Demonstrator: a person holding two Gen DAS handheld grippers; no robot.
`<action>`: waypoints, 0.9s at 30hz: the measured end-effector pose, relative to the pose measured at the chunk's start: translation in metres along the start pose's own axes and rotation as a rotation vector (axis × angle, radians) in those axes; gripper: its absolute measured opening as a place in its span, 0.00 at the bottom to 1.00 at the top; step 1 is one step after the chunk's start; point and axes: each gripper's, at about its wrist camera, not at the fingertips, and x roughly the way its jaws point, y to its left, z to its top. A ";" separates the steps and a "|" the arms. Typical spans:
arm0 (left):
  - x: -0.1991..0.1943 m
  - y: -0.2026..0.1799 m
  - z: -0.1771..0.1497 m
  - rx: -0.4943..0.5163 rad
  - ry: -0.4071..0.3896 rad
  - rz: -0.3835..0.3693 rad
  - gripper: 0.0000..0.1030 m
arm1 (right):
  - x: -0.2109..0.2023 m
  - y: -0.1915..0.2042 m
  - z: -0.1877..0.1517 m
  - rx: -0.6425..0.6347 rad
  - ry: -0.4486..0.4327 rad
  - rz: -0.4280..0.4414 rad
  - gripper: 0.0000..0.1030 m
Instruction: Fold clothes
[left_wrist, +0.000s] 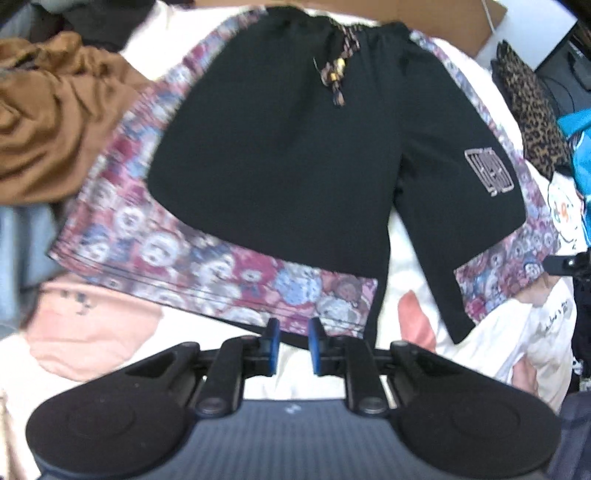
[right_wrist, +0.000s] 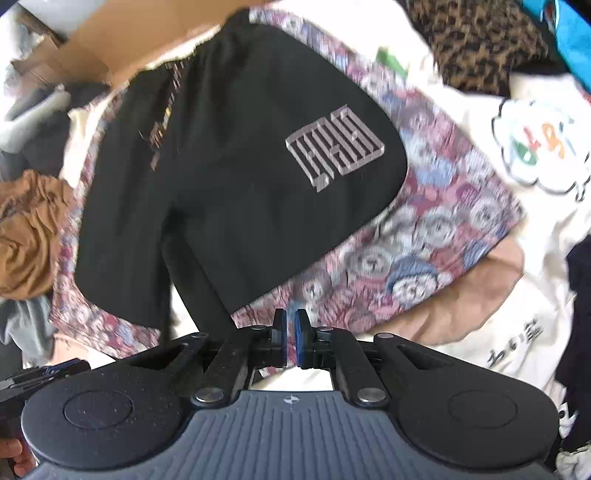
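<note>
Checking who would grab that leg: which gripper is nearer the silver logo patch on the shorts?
Right. The right gripper sits at that leg's hem below the logo patch; the left gripper is by the other leg.

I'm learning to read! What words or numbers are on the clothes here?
Grey block logo on the black shorts: stylised maze-like shapes, not readable.
Colourful letters in the cloud print on the white garment: too blurred to read.
Dark handwritten marks lower on it: cannot be read.

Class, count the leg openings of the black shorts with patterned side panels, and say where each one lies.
2. On the shorts, one leg spreads at the left wrist view's lower left, by the left gripper; the other, bearing the logo, lies lower right.
</note>
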 end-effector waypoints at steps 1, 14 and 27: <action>-0.005 0.003 0.002 -0.004 -0.008 0.004 0.17 | -0.006 0.000 0.002 0.001 -0.012 0.005 0.06; -0.068 0.040 -0.011 -0.097 -0.039 0.113 0.21 | -0.082 0.012 0.012 -0.043 -0.172 0.069 0.35; -0.111 0.053 -0.020 -0.200 -0.054 0.225 0.30 | -0.104 -0.008 0.008 -0.045 -0.269 0.132 0.44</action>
